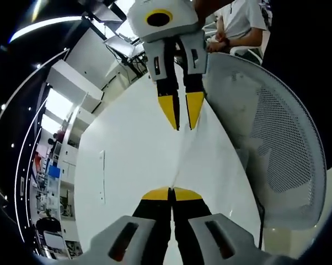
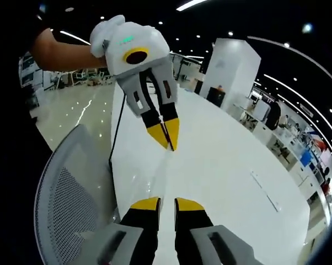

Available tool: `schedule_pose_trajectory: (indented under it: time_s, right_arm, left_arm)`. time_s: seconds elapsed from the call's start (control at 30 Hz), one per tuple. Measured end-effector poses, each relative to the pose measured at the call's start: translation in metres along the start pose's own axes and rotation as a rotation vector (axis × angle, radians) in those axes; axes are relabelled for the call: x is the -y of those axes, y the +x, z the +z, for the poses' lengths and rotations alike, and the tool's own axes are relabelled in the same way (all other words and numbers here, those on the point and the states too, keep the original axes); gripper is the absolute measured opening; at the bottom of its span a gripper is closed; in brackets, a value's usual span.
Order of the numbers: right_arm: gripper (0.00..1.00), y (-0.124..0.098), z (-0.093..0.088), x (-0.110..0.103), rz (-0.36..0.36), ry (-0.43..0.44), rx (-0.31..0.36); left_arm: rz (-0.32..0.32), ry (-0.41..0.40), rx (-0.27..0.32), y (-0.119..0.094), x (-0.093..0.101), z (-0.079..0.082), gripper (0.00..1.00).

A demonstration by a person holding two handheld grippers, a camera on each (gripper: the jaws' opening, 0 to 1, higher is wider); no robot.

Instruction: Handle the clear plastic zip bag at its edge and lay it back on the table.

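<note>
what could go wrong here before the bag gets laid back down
1. The clear zip bag is barely visible, strung between the left hand-held gripper and the right hand-held gripper. The right one's jaws show a gap, so its hold may be weak and that end could drop.
2. The bag hangs near the table edge beside the mesh chair, so it might slide off when released.

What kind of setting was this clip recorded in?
Probably a large open-plan office or lab hall: a long white table, a grey mesh office chair beside it, more desks and workstations further back, and strip lights on a dark ceiling.
</note>
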State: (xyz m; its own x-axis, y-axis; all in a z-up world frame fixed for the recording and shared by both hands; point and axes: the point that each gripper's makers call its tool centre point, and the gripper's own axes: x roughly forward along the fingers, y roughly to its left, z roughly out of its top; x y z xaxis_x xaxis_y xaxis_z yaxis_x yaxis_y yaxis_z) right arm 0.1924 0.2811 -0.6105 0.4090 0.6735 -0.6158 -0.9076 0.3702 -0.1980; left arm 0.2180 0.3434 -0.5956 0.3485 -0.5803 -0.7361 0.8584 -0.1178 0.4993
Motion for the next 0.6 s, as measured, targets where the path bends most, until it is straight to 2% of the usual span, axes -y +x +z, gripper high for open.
schedule_pose_trajectory:
  time_s: [0.2, 0.33, 0.6]
  right_arm:
    - [0.00, 0.003, 0.001, -0.004, 0.021, 0.039, 0.005]
    - [0.00, 0.006, 0.001, -0.005, 0.033, 0.070, 0.011]
    - [0.00, 0.003, 0.004, 0.001, 0.009, 0.087, 0.021]
  left_arm:
    - [0.026, -0.012, 0.032, -0.006, -0.008, 0.006, 0.00]
    - [0.036, -0.021, 0.055, -0.010, -0.012, 0.011, 0.00]
    - [0.030, 0.006, 0.049, -0.010, -0.009, 0.006, 0.00]
